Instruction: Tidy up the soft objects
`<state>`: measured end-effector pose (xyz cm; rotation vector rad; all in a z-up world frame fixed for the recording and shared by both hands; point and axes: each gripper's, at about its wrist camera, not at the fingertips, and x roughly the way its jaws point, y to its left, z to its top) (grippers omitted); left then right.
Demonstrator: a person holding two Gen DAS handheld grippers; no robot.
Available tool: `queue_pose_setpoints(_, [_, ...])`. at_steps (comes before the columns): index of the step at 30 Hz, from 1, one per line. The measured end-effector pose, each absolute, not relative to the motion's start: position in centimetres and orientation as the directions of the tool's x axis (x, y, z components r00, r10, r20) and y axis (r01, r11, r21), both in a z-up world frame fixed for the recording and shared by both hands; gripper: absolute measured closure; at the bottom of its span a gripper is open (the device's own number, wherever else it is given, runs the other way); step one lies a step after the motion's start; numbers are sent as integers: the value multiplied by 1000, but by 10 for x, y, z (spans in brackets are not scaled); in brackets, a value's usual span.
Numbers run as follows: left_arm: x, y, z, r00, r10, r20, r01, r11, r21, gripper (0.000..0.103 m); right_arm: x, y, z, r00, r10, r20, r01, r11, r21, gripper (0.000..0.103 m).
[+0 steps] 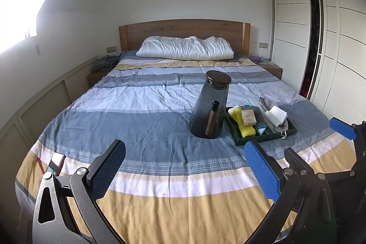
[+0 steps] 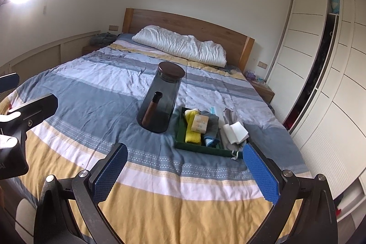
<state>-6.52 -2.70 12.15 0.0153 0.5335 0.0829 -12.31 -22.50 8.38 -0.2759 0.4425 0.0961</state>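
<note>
A dark green tray (image 1: pixel 242 141) (image 2: pixel 180 143) lies on the striped bed cover. It holds a yellow cloth (image 1: pixel 242 125) (image 2: pixel 192 133), a grey cloth (image 1: pixel 257 114) (image 2: pixel 213 122), a blue cloth (image 1: pixel 262 129) (image 2: pixel 210 140), a tan packet (image 1: pixel 248 117) (image 2: pixel 200 123) and a white folded cloth (image 1: pixel 275 116) (image 2: pixel 235 133) over grey fabric. My left gripper (image 1: pixel 185 166) is open and empty above the bed's foot, left of the tray. My right gripper (image 2: pixel 185 170) is open and empty just in front of the tray.
A dark glass jar (image 1: pixel 211 106) (image 2: pixel 162 100) with a brown lid stands left of the tray, a brown tube leaning on it. A white pillow (image 1: pixel 185 48) (image 2: pixel 180 45) lies at the headboard. White wardrobes (image 1: pixel 320 38) line the right side. A small mirror (image 1: pixel 55 164) lies at the left corner.
</note>
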Motion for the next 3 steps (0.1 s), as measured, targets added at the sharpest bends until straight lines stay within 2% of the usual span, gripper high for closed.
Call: queue_pose_setpoints(3, [-64, -29, 120, 856, 75, -511, -65, 997, 38, 1, -122, -226, 83, 898, 30, -438, -148, 960, -239, 0])
